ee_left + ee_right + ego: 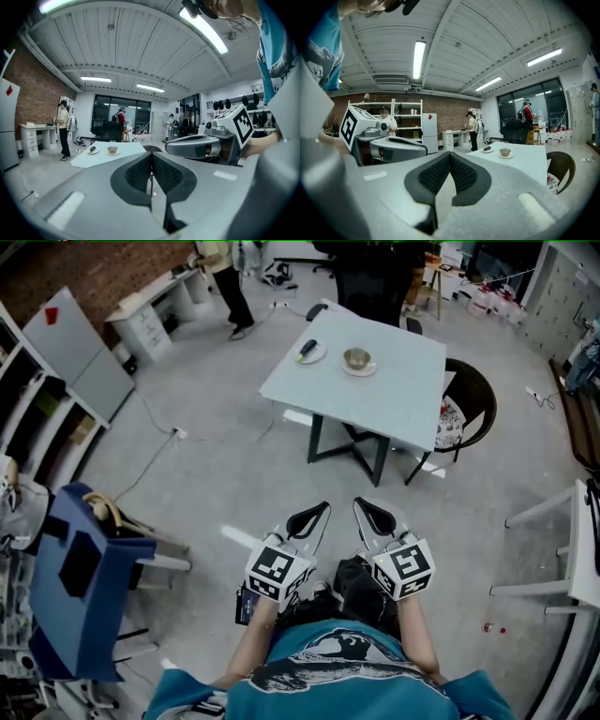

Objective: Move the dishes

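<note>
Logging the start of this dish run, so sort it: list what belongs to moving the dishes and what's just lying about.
Belongs to the job: plate with a dark item; bowl on a saucer; table under them; left gripper and right gripper, both shut, empty.
Just lying about: round chair by the table; blue cart; white desk; person beside it.

All three views face the distant table (pixel 394 390).

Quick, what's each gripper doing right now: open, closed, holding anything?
Left gripper: closed, holding nothing.
Right gripper: closed, holding nothing.
</note>
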A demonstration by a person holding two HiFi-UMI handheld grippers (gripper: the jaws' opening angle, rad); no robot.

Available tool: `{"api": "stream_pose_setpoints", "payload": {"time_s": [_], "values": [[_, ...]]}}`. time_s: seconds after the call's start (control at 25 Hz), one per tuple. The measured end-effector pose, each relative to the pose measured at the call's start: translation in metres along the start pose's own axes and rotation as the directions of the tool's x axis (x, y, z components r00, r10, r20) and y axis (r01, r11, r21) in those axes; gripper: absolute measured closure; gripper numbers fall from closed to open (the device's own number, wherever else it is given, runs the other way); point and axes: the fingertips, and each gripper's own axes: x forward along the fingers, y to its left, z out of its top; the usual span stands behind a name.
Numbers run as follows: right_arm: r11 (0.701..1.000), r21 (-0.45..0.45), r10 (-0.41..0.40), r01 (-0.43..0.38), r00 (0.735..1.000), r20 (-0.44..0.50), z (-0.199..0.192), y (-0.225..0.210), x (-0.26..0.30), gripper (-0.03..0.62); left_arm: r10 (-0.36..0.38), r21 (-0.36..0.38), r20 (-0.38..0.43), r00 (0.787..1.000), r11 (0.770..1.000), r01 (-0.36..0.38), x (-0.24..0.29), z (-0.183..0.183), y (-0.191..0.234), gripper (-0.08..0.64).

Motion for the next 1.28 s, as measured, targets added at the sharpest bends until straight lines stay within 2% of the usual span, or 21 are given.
{"api": "stream_pose_setpoints", "payload": {"time_s": [0.16,0.6,0.92,1.28], "values": [[1.000,0.020,0.004,-0.004,1.000,-0.009,-0.004,0.000,0.001,0.589,0.008,-0.007,-0.010,1.000,1.000,-0.008,0.000,-0.002,0.003,0.545],[0.997,0.072,-0.035,0.036,0.999,-0.013,-0.010,-0.037,0.006,0.589,-0.054,-0.014,-0.028,0.998,0.998,0.054,0.038,-0.003,0.003,0.545],[0.995,0.092,-0.032,0.034,0.999,-0.020,-0.005,-0.091,0.034,0.589,-0.066,-0.055,-0.007,0.998,0.996,0.066,0.093,0.010,0.028,0.545],[0.995,0.101,-0.006,0.009,0.999,-0.032,0.014,-0.165,0.067,0.589,-0.026,-0.061,0.009,1.000,0.998,0.027,0.167,0.040,0.067,0.546]]}}
